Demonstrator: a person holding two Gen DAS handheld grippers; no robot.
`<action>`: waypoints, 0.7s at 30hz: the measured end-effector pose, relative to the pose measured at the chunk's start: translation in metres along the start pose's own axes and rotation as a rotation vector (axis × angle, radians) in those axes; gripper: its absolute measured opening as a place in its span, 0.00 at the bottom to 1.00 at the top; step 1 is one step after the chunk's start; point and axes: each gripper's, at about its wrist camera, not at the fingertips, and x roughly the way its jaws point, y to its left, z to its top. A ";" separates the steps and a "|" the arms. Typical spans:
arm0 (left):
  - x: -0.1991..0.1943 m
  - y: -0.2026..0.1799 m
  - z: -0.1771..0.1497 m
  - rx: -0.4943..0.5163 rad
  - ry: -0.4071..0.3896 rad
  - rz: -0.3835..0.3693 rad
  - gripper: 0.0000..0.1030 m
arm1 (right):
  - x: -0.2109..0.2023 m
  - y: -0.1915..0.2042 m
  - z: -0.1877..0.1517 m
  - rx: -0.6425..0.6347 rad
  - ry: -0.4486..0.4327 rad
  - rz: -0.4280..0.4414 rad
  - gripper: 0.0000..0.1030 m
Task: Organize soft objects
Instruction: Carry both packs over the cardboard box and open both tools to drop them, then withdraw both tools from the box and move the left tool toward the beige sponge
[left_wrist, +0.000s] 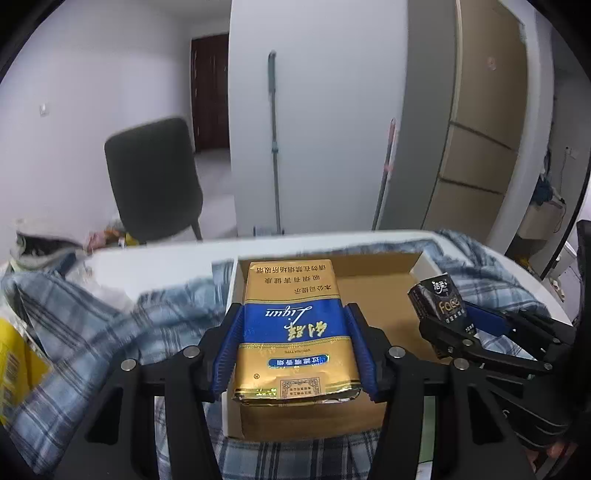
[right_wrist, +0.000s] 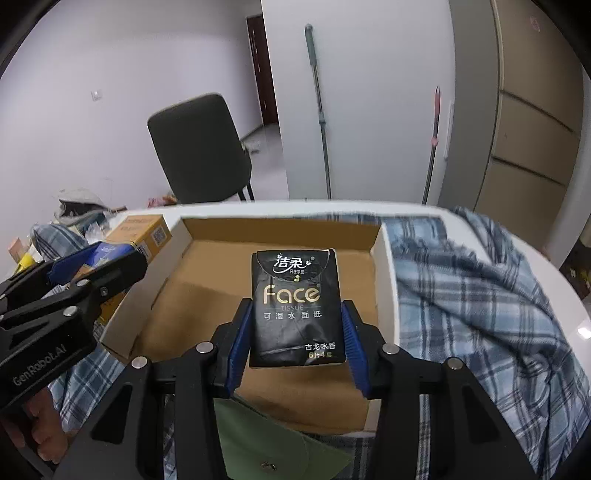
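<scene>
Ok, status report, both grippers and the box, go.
Left gripper shut on gold-blue pack. Right gripper shut on black tissue pack. Both over cardboard box; nothing blocking.

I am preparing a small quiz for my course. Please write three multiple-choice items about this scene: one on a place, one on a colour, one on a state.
1. Where is the cardboard box?
A. on the chair
B. on the table, over a plaid cloth
C. on the floor

2. Which colours has the pack in the left gripper?
A. gold and blue
B. red and white
C. green

3. The right gripper is
A. open, empty
B. shut on the black tissue pack
C. out of view

Key: B, cloth shows around the box; A, visible on the wrapper; B, both pads press its sides.
</scene>
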 end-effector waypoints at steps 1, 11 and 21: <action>0.003 0.004 -0.003 -0.002 0.016 -0.004 0.54 | 0.002 0.000 -0.002 0.002 0.019 0.001 0.44; 0.007 0.013 -0.007 -0.038 -0.004 0.029 0.84 | 0.008 0.000 -0.003 -0.003 0.041 -0.005 0.65; -0.022 0.010 0.006 -0.032 -0.073 0.029 0.84 | -0.005 -0.008 0.004 0.023 0.008 -0.015 0.65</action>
